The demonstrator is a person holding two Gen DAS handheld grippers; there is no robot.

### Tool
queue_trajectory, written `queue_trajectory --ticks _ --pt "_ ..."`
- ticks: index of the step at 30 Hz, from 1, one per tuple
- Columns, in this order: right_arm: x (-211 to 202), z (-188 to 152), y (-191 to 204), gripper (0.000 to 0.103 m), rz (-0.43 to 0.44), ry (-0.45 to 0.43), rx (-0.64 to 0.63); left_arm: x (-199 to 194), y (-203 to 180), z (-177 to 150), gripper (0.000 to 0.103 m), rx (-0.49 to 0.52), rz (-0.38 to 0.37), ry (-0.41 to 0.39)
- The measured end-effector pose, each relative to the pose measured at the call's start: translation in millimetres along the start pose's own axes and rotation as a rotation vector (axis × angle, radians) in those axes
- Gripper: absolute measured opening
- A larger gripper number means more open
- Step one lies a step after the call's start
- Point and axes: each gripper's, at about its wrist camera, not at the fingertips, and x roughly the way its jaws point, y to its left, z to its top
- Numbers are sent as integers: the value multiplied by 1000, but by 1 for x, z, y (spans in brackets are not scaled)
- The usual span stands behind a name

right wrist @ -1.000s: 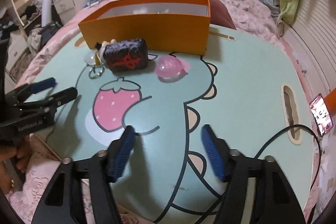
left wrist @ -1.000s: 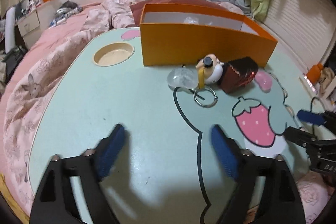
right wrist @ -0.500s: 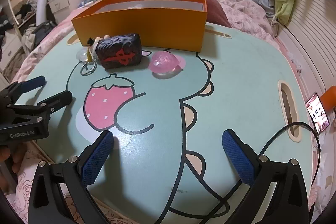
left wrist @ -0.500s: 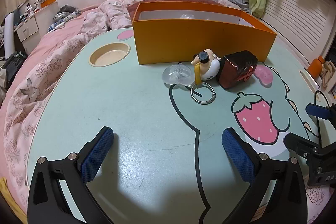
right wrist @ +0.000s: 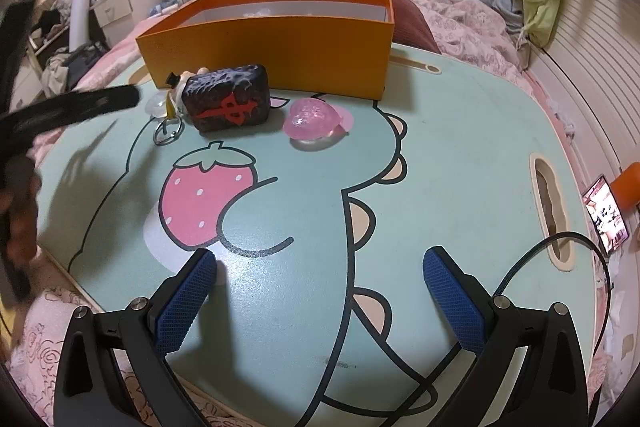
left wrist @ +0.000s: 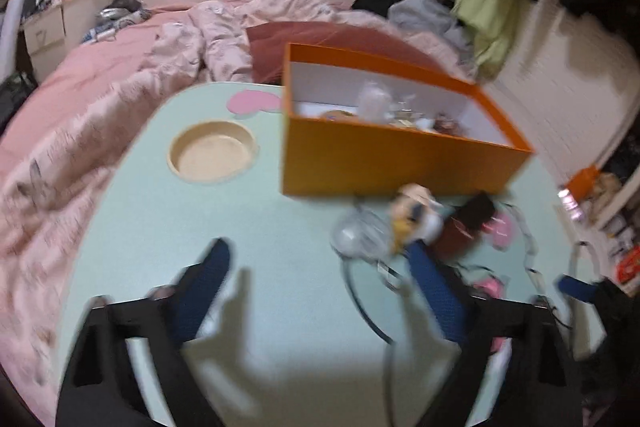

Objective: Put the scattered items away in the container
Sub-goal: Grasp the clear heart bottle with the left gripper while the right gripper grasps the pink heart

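Orange box (right wrist: 276, 55) sits at the table's (right wrist: 460, 155) far edge, the dark block (right wrist: 230, 101), pink heart (right wrist: 310, 119) and keychain (right wrist: 170, 107) just before it. Left hand-held gripper (left wrist: 320, 291), spread, probably targets the keychain: centre on it, then close. It has swung nearer since before; right hand-held gripper (right wrist: 320, 301) hangs spread.

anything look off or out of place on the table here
Nothing is spilled or broken. Four small items sit loose outside the orange box, against its front wall: a dark block, a pink heart, a clear blob and a keychain figure.
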Motion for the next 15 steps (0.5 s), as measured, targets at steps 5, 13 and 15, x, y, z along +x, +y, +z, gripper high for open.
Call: queue_trajectory --ticks 5,13,15 --pt "0 0 0 103 1 -2 0 18 -7 10 61 32 -48 40" --pt "-1 -1 0 103 1 -4 -1 29 -35 -2 41 174 13 16" --pt "0 -1 0 103 2 -4 1 29 -34 -1 40 167 7 13"
